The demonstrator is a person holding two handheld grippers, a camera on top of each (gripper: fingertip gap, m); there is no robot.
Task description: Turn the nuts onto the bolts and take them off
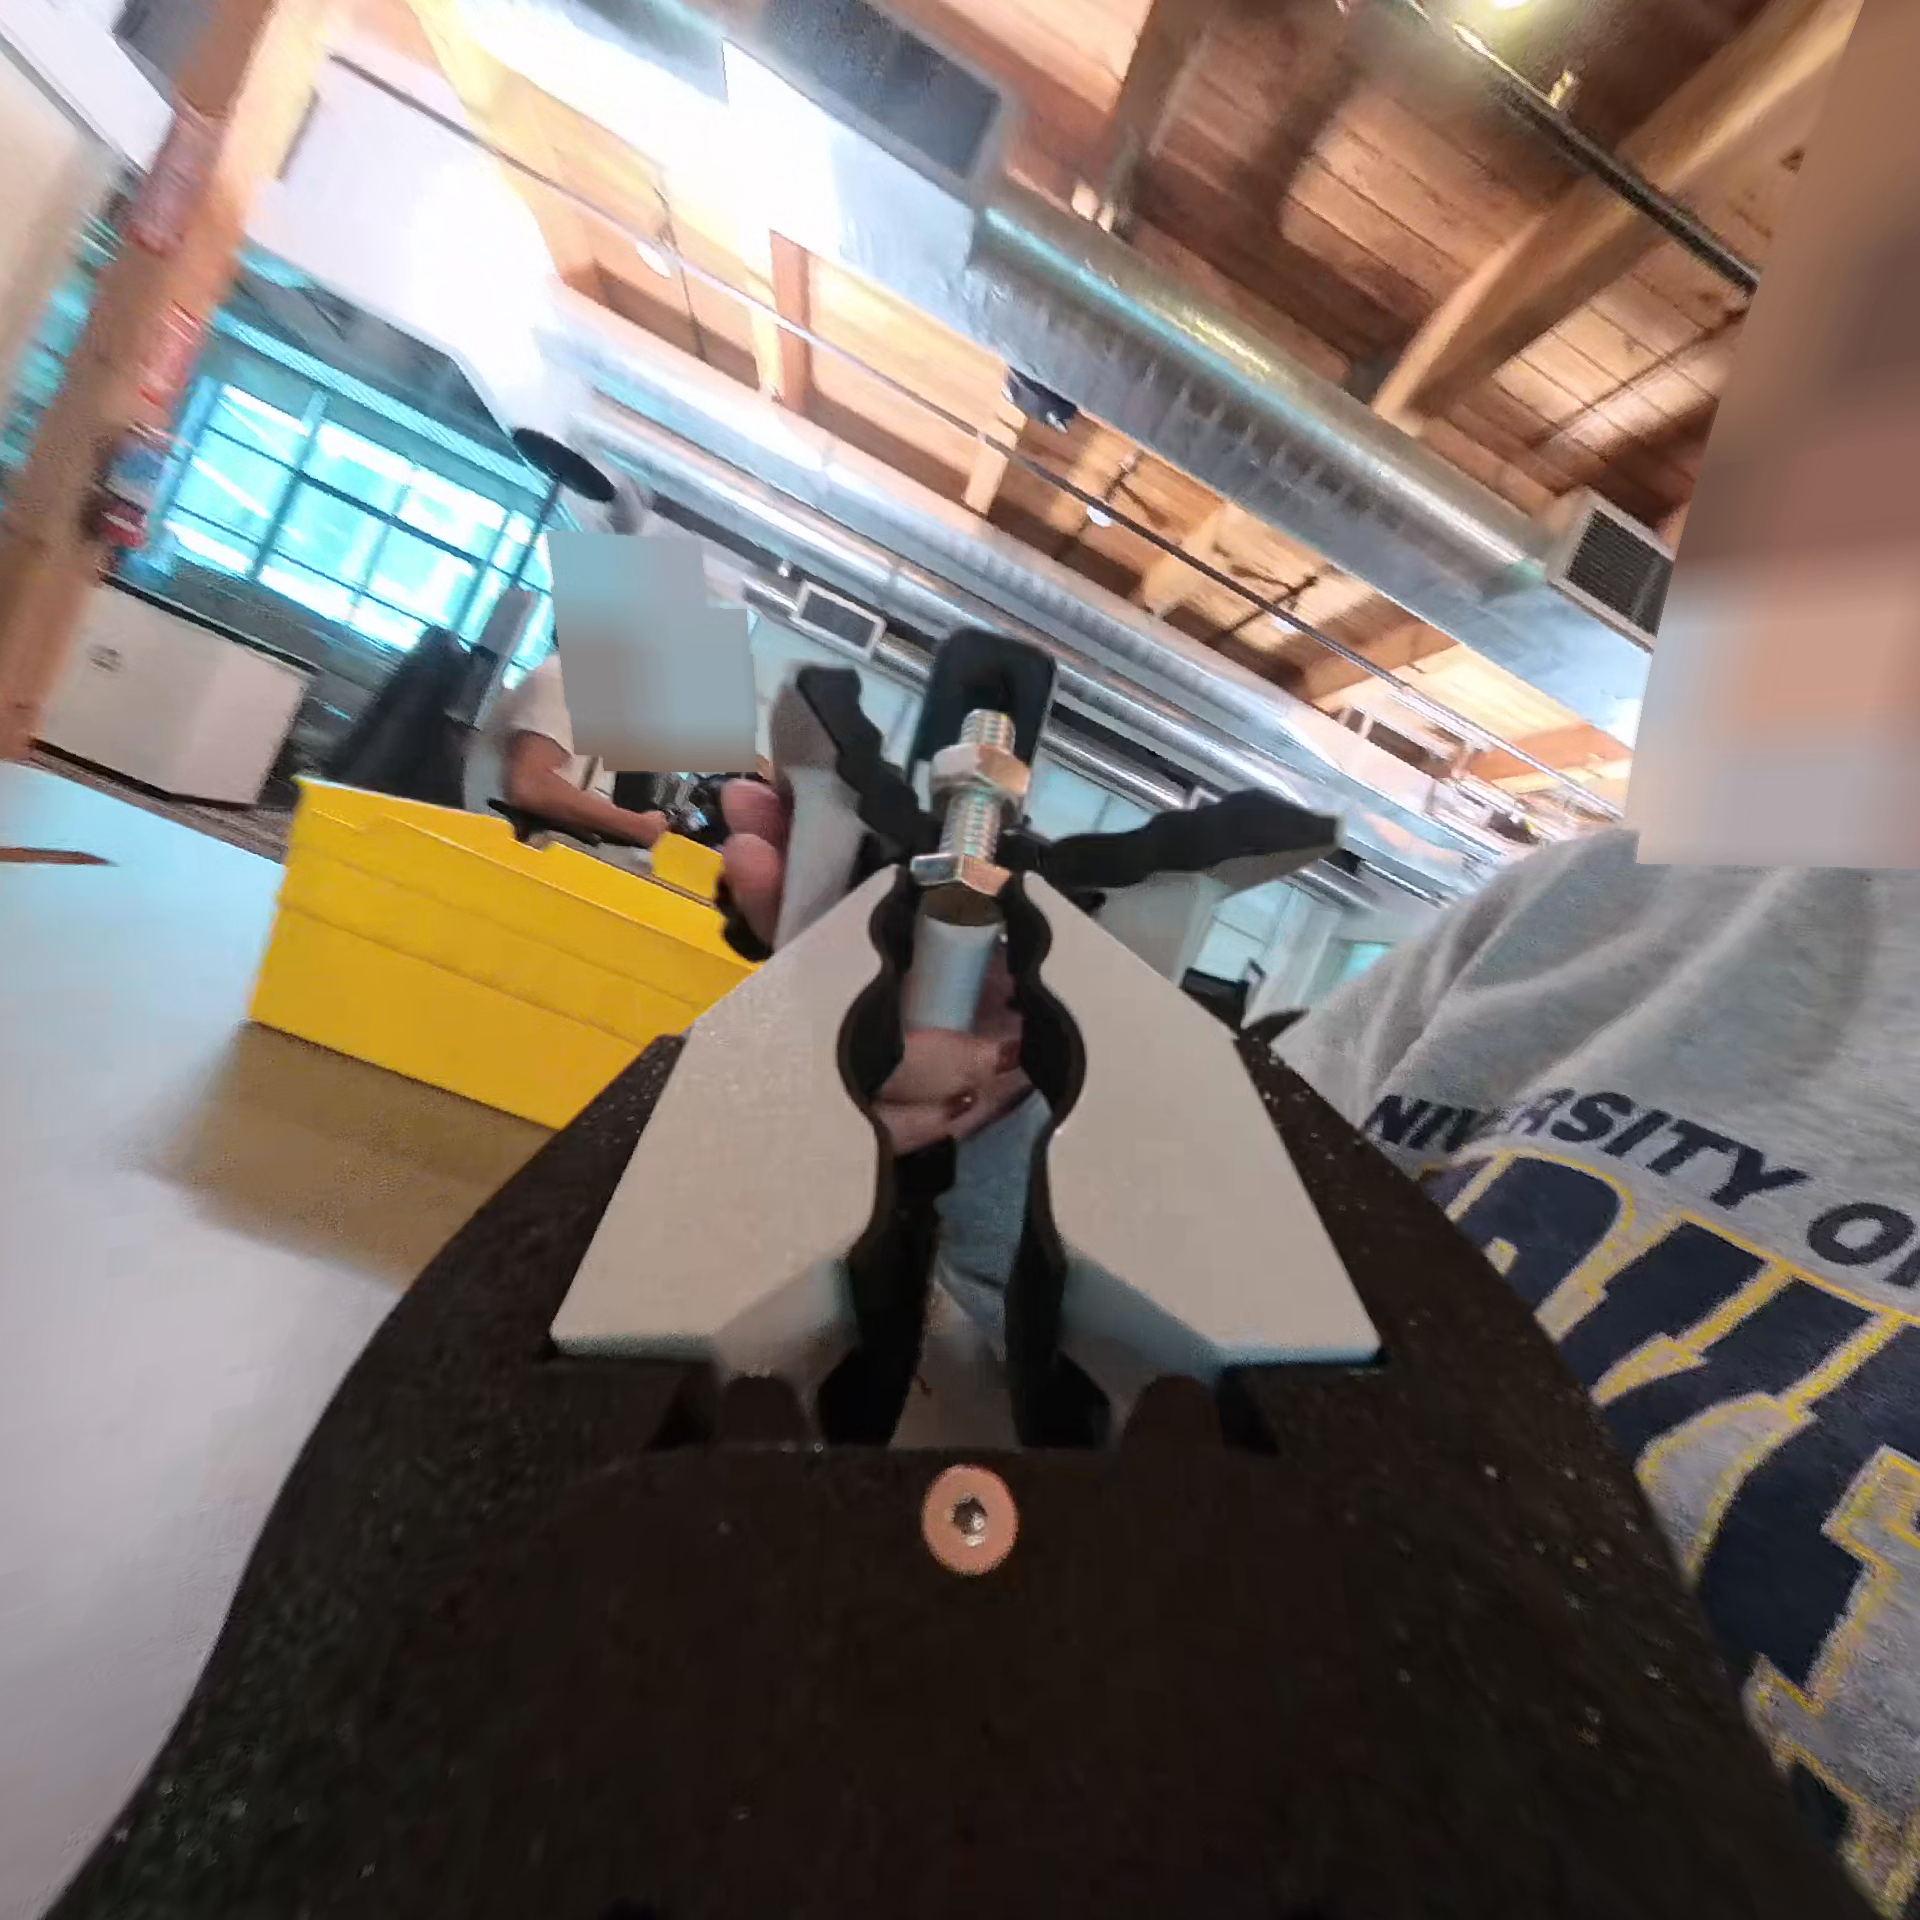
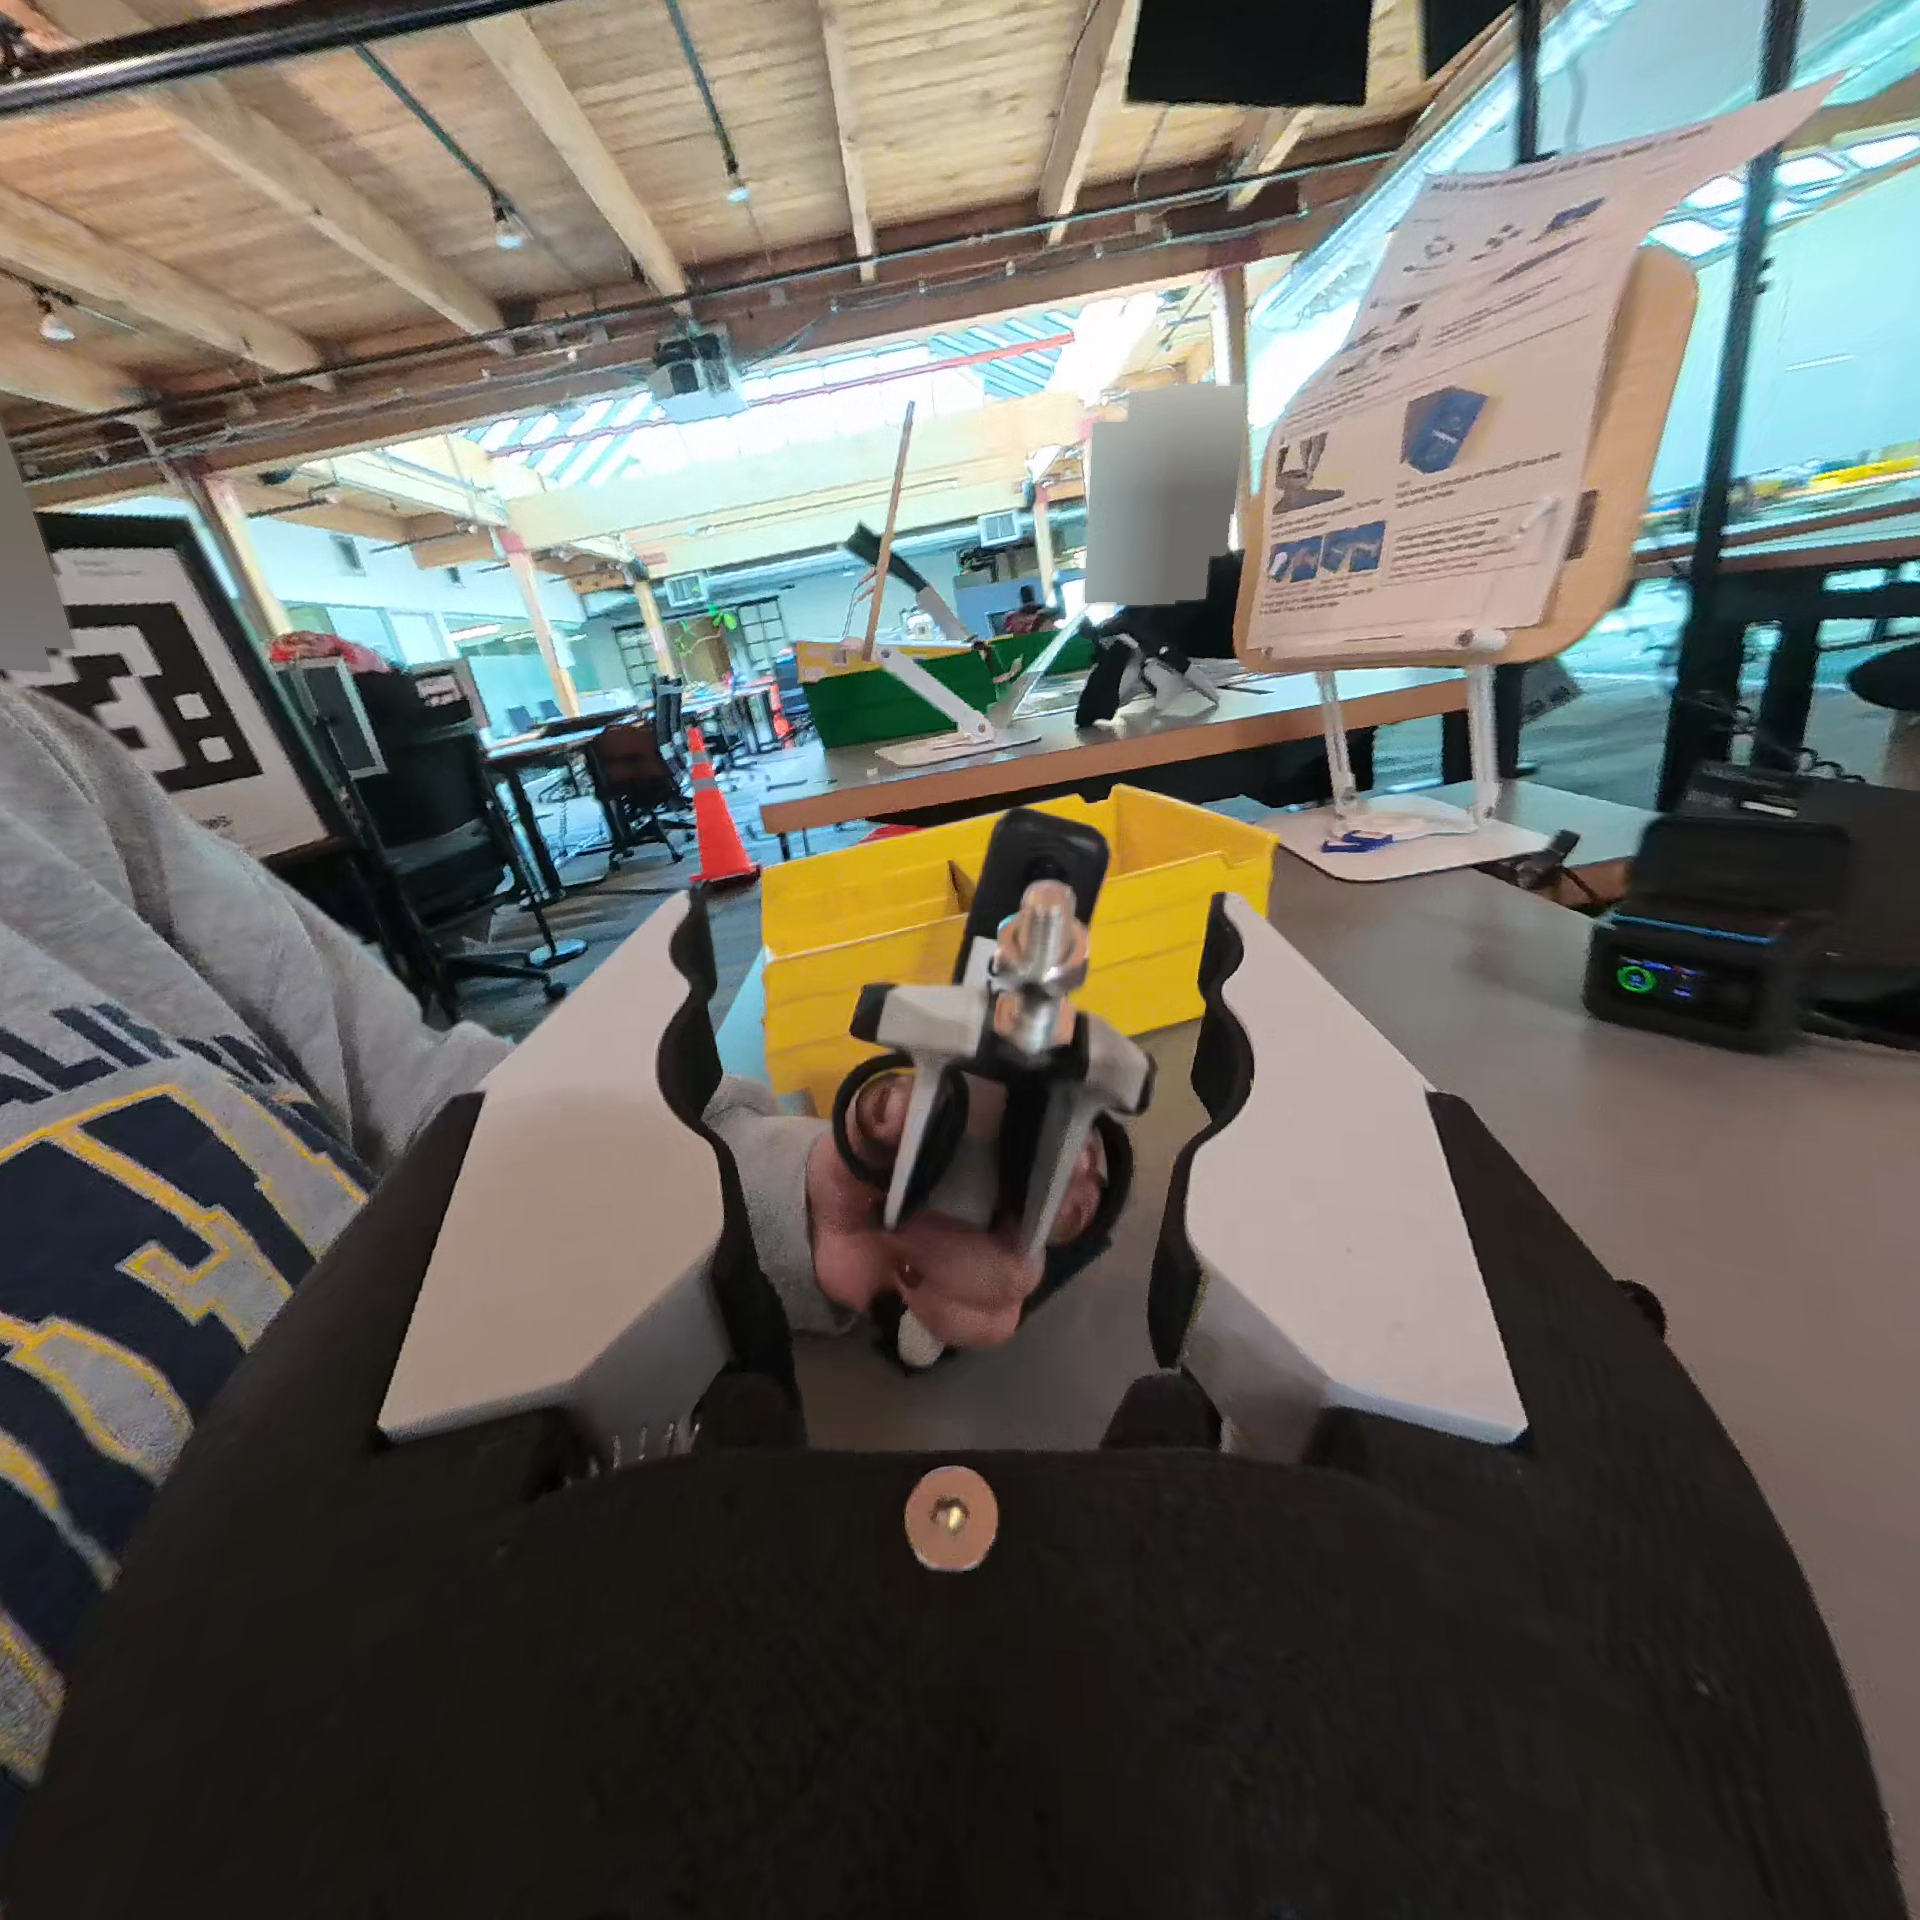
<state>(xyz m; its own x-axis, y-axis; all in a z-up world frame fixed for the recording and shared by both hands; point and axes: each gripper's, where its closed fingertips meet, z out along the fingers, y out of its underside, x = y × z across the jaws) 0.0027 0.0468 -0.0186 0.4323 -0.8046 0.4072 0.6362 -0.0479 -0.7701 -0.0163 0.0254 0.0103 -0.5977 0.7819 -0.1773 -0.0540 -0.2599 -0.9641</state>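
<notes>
Zinc-bright threaded steel bolt [image 1: 961, 821] stands upright, clamped in left tongs [image 1: 958, 896], likely to steady it; silver hex nut [image 1: 977, 771] sits partway up the thread. Right tongs [image 2: 956, 1023] gape apart, short of it. Sweatshirt lettering and clipboard sheet [image 2: 1444, 416] text not transcribed.

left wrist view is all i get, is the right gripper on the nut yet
observer: no, the right gripper is wide open, and the nut sits centred between its fingers, untouched.
operator: anything off to its right i should know about
observer: a small black box with a lit screen, and behind it a sheet propped on a stand.
</notes>
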